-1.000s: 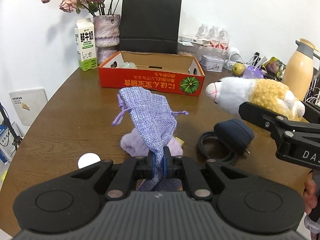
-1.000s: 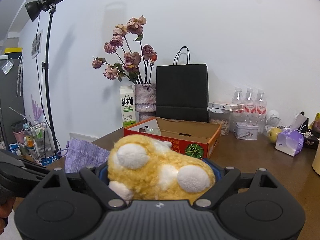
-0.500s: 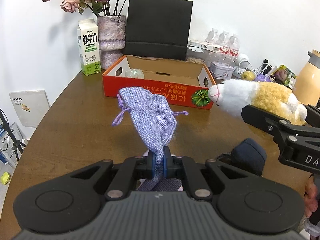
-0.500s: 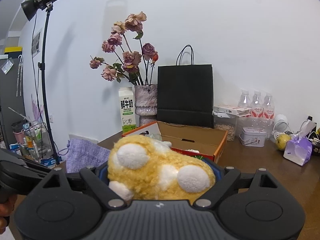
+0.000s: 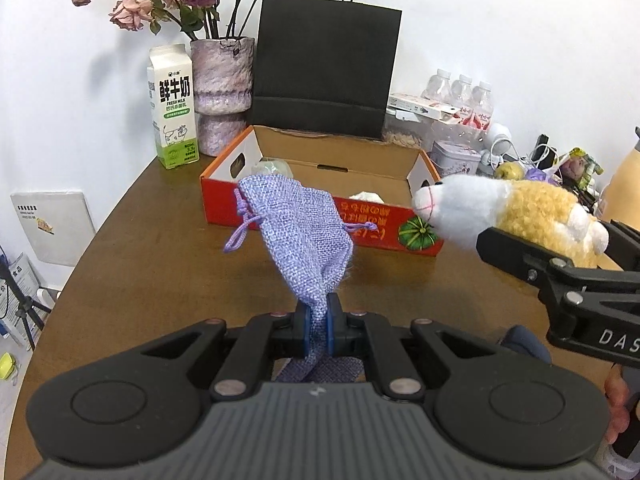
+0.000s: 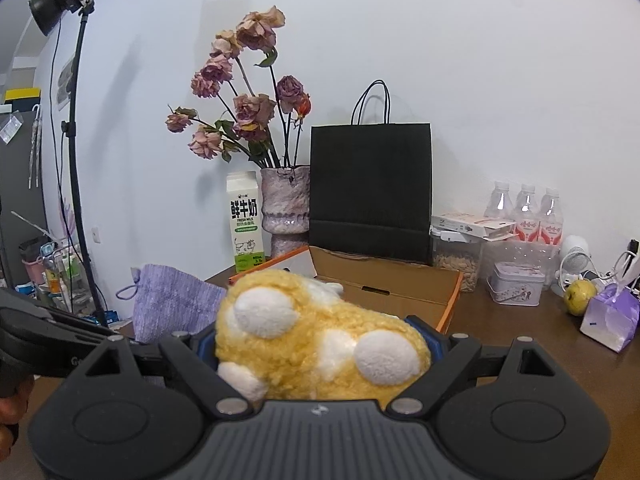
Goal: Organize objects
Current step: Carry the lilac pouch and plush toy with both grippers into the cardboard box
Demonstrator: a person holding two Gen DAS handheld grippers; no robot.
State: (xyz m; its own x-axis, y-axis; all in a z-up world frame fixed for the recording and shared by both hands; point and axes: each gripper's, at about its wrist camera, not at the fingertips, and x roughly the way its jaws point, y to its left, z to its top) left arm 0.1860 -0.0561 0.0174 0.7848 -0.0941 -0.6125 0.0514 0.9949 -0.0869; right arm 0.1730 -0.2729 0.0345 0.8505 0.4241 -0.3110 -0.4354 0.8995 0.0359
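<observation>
Left gripper (image 5: 317,322) pinches lilac drawstring pouch (image 5: 298,232); right gripper (image 6: 320,354) clamps plush toy (image 6: 316,344). Thin pinch: pouch may slip short of cardboard box (image 5: 320,196).

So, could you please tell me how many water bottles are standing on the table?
3 water bottles stand in a row at the back by the wall: left, middle, right, behind a clear container. More could be hidden.
</observation>
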